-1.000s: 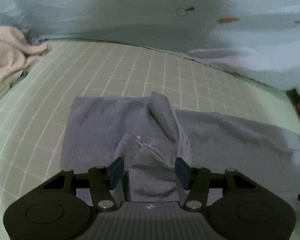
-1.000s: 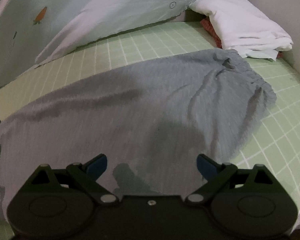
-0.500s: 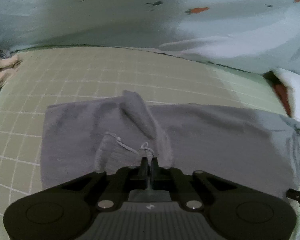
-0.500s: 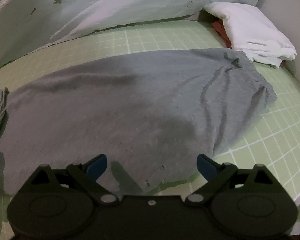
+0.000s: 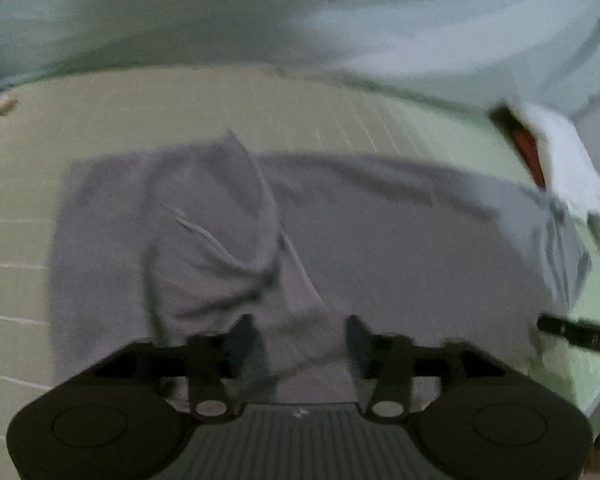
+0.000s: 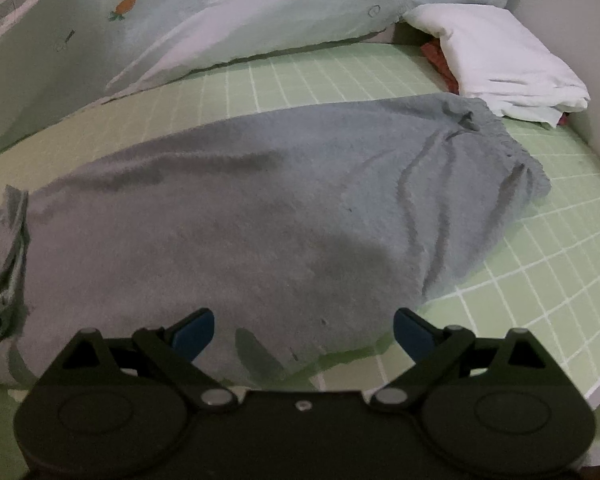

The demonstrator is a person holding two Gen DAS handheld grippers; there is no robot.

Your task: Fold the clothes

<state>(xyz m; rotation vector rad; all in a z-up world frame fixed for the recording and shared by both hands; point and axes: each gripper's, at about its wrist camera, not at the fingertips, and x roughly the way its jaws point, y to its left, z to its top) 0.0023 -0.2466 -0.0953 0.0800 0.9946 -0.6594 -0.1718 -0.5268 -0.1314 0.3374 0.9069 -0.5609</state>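
My left gripper [image 5: 300, 338] and right gripper [image 6: 304, 330], fingers spread, grasp nothing; grey sweatpants [image 6: 260, 208] lie lengthwise mid-frame, bunched lower left, unfinished.

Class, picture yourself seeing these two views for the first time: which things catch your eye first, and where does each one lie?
A big grey garment spreads across the green checked sheet, rumpled at its left end. Beyond it, at the far right corner, folded white cloth lies over something red. Both the left gripper and the right gripper are open over the garment's near edge.

Carrot-print quilt [image 6: 260, 12], green checked sheet [image 6: 540, 240]
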